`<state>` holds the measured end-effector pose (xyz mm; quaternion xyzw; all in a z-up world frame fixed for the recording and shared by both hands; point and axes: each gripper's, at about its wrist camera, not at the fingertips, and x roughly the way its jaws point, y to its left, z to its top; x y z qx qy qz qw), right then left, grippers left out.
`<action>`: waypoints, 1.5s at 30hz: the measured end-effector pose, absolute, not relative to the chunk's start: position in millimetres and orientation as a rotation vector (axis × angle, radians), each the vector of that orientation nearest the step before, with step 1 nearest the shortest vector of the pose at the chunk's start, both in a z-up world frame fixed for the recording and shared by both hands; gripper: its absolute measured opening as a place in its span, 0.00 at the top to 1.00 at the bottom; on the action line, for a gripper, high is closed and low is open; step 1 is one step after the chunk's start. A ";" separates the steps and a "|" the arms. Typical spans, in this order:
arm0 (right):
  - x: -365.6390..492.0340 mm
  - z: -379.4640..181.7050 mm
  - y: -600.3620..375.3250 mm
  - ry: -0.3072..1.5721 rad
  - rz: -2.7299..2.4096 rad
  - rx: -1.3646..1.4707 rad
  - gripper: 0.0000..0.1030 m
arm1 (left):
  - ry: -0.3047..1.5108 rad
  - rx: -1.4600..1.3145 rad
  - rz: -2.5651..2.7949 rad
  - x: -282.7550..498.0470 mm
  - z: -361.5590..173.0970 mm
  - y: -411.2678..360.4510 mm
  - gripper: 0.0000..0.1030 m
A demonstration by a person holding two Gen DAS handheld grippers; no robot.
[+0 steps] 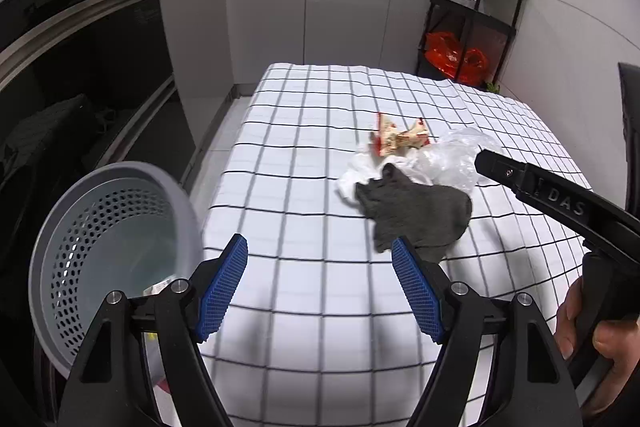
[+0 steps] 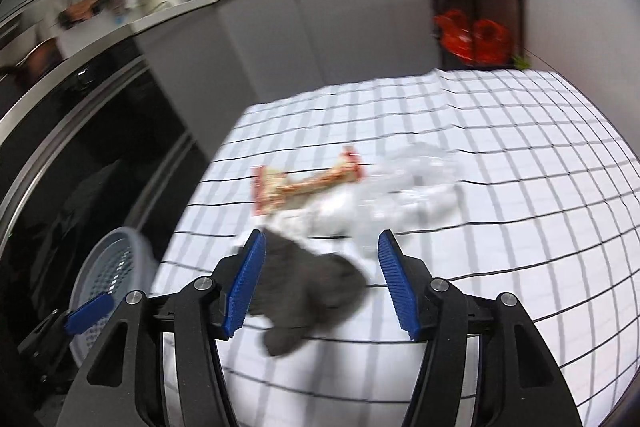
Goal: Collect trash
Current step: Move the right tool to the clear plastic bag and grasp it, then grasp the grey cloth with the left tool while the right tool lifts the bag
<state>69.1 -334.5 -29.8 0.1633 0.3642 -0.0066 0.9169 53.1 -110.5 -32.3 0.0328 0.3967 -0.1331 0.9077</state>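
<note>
Trouble I foresee: with my right tool (image 2: 320, 283) spread empty just above the grey cloth (image 2: 308, 295) and my left tool (image 1: 320, 283) likewise spread, pinching could snag the checked counter (image 1: 304, 187) covering or miss the wrapper (image 2: 304, 183) and plastic (image 2: 400, 187) just beyond.

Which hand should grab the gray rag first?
Probably the right. Its tongs are open with the gray rag just beyond them, while the left tongs sit over bare checked cloth, nearer the bin.
</note>
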 end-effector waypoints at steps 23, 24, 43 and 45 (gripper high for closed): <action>120.3 -74.5 -353.7 0.860 -0.060 0.381 0.58 | 0.866 0.056 -0.253 66.0 -54.8 -125.0 0.27; 121.9 -75.6 -352.1 0.867 -0.053 0.377 0.66 | 0.866 0.058 -0.254 65.0 -55.2 -125.6 0.27; 81.0 -31.1 -387.8 0.743 -0.061 0.474 0.90 | 0.871 0.081 -0.296 62.0 -60.4 -157.3 0.21; 76.8 -28.3 -393.1 0.734 -0.059 0.495 0.90 | 0.871 0.080 -0.305 63.8 -60.9 -166.2 0.21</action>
